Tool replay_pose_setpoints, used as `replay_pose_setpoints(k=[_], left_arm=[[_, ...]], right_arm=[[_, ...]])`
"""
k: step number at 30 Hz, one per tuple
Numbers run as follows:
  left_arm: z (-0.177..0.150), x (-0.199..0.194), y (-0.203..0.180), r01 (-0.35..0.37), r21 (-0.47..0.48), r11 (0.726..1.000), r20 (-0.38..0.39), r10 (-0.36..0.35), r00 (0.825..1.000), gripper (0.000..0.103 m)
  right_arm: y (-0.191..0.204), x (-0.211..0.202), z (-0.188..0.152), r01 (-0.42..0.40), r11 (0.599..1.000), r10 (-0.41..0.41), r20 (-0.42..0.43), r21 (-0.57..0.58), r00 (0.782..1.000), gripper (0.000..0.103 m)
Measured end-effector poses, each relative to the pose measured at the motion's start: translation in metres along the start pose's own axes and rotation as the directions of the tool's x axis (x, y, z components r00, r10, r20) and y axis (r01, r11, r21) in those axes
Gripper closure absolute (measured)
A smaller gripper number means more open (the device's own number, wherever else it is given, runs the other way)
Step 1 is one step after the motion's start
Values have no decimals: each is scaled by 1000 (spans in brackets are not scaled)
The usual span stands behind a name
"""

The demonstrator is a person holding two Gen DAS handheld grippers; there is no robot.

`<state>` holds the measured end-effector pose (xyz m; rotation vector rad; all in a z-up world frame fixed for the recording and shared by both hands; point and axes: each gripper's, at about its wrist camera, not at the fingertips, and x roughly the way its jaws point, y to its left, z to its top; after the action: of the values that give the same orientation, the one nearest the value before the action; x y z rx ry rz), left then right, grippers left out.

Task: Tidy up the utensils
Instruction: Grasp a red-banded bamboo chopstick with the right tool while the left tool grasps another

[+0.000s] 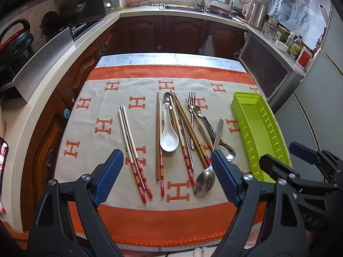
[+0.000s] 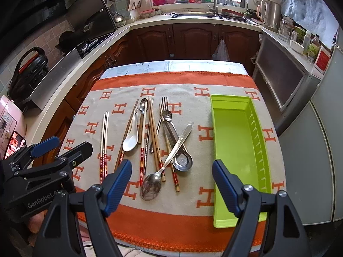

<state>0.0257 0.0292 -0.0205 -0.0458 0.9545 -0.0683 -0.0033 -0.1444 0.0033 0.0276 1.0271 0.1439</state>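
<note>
A heap of utensils lies mid-table on the orange and beige cloth [image 1: 103,107]: several chopsticks [image 1: 134,150], a white ceramic spoon [image 1: 169,139], a fork [image 1: 191,105], and metal spoons, the nearest one [image 1: 204,182] close to the front edge. The empty green tray [image 1: 257,128] stands on the right, also in the right wrist view [image 2: 235,132]. My left gripper [image 1: 167,175] is open and empty above the near chopsticks. My right gripper [image 2: 171,184] is open and empty above the near metal spoon [image 2: 151,187], left of the tray.
The table stands in a kitchen with wooden cabinets [image 1: 184,34] behind, a stove counter [image 1: 42,64] on the left, and a grey cabinet [image 1: 270,68] and fridge on the right. A sink [image 1: 188,7] lies under the far window.
</note>
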Motion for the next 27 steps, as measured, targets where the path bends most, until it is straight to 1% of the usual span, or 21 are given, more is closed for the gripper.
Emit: replay_pose_setpoints(k=[4,7,10,11,12,13,15,16,19,20,21,22,24,27], left_arm=[[8,8,29,4,-50,999,-25,-5,1000,20],[15,17,62,-15,-113,994,-40,10,999,20],[18,26,95,-54,-165,985,-45,47,998,20],[18,30,106,-64,-182,981,-47,56,997,20],[18,33,116,-70,-195,978,-47,62,997,20],[18,36,125,-77,-207,975,-47,69,997,20],[17,45,141,-90,-222,971,-51,80,995,20],[16,49,146,-90,-227,970,-54,79,995,20],[10,65,158,-89,-240,967,-69,75,995,21],[7,71,160,-91,-241,966,-75,75,994,22],[4,77,162,-99,-241,966,-84,81,993,26],[0,82,162,-110,-236,966,-94,90,992,29],[-8,93,165,-129,-222,966,-122,104,987,41],[-20,106,169,-136,-232,963,-161,99,982,47]], right_arm=[[9,11,16,-35,999,34,-18,-4,999,25],[22,21,29,-63,997,62,-34,-33,998,25],[38,35,40,-88,994,85,-45,-67,995,25],[43,40,44,-101,992,98,-51,-79,994,27],[50,45,47,-118,989,113,-58,-93,992,31],[56,51,50,-132,986,125,-67,-105,990,33],[70,67,54,-158,980,147,-96,-120,984,43],[76,77,56,-180,976,166,-115,-124,979,45],[93,106,55,-222,967,199,-171,-128,965,55],[99,116,52,-235,964,209,-193,-127,959,60],[104,127,49,-252,960,221,-220,-123,950,65],[108,136,44,-266,956,232,-241,-120,942,68],[117,152,35,-277,953,236,-274,-119,932,73],[127,168,22,-300,947,252,-316,-114,915,77]])
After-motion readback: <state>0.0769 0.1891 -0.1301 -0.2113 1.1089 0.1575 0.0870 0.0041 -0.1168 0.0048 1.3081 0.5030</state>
